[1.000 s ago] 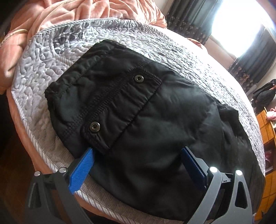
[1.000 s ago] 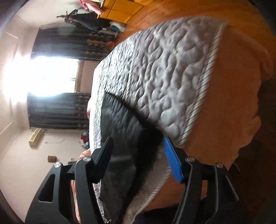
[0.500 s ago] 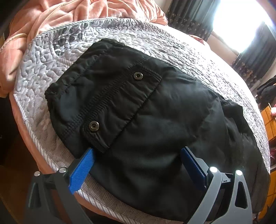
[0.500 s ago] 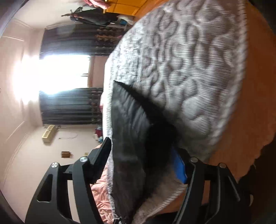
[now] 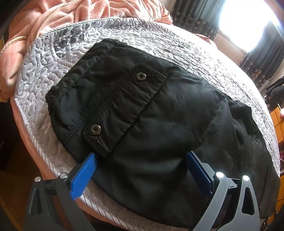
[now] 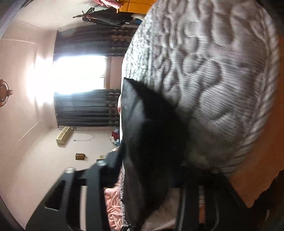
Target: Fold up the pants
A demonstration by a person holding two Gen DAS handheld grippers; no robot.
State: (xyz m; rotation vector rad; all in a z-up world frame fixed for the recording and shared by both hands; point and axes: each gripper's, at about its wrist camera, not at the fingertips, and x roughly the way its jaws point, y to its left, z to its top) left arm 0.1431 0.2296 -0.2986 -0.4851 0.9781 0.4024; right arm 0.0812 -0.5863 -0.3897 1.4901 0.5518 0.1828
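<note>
Grey quilted bedding [image 5: 39, 74] covers the bed, and the black pants [image 5: 159, 128] lie on it near the edge. At left, the left hand-held gripper [image 5: 140, 163] hovers spread wide over the near side. At right, the right hand-held gripper [image 6: 150, 170] looks pinched on the pants' end. Next, probably: lift that end over toward the waistband [image 5: 76, 83].

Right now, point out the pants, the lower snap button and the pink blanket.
pants [image 5: 177, 124], left wrist view, mid black fabric.
lower snap button [image 5: 95, 129], left wrist view, its metal face.
pink blanket [image 5: 53, 16], left wrist view, crumpled folds.
</note>
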